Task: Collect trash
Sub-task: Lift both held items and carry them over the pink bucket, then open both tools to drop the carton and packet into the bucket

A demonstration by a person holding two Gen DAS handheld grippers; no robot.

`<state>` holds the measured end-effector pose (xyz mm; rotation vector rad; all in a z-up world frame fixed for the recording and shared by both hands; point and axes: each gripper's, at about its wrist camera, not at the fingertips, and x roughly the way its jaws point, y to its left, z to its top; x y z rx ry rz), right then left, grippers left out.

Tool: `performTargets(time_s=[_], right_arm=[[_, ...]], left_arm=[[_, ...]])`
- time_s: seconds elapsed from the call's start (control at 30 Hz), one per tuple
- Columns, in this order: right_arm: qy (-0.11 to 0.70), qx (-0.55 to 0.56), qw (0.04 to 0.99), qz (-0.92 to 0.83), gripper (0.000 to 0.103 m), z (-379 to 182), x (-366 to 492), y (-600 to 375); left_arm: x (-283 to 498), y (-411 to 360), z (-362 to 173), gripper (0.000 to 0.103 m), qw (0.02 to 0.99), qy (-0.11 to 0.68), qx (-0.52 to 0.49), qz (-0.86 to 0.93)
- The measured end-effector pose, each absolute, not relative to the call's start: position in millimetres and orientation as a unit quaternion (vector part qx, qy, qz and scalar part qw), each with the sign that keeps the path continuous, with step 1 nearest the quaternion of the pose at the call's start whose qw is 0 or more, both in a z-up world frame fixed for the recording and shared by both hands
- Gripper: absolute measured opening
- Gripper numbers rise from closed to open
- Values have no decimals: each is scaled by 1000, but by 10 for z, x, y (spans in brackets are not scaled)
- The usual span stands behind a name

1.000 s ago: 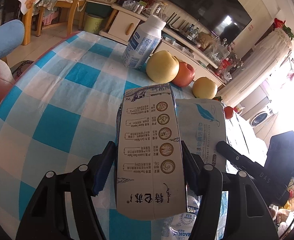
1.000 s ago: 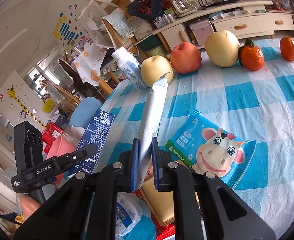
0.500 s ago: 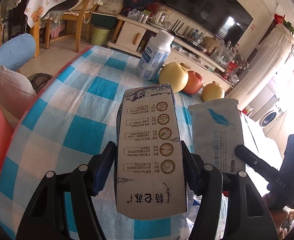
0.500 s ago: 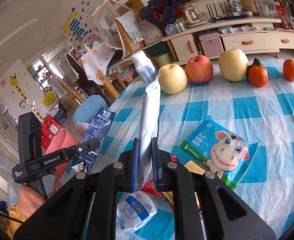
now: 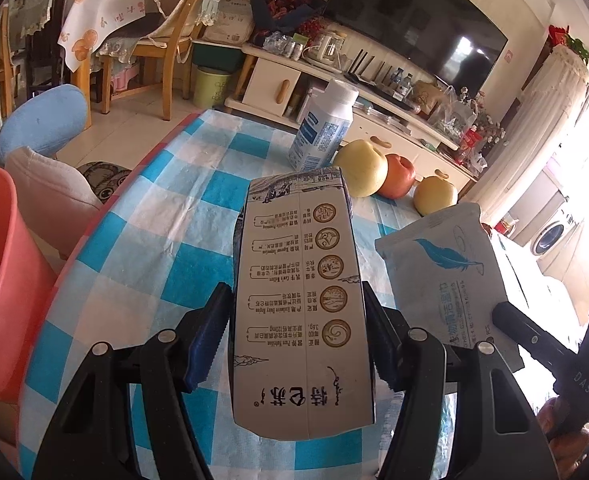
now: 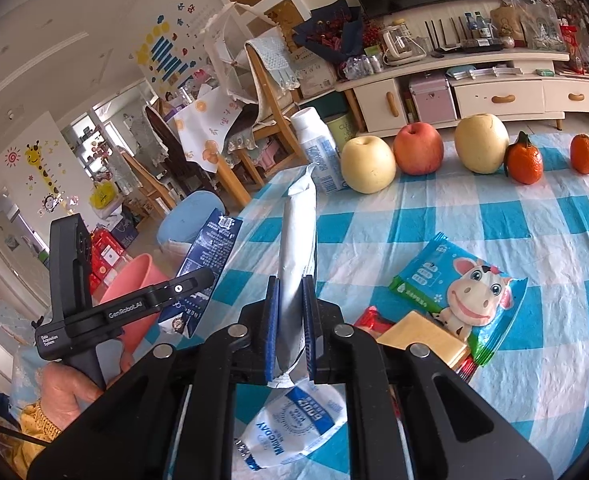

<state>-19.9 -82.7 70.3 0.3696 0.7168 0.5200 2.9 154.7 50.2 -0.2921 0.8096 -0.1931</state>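
left wrist: left hand-held gripper clamps milk carton; right hand-held gripper pinches flat pouch

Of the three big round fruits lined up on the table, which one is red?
The middle one, the red apple, sits between the two pale yellow fruits.

The left wrist camera looks forward and down along its fingers over the table's left edge toward the TV wall. The right wrist camera, also close above the checked cloth, faces the same far edge. Both views share the white bottle and the fruit row.
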Motion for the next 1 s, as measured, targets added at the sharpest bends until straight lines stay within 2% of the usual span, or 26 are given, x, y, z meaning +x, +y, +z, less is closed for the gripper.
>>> performTargets(time_s=[0.6, 1.0], right_arm=[[337, 184, 883, 270, 12, 877, -286, -458], [312, 185, 872, 329, 12, 1207, -249, 277]], left_arm=[[-155, 1763, 692, 64, 915, 371, -142, -71], [-390, 2570, 924, 64, 927, 329, -181, 24]])
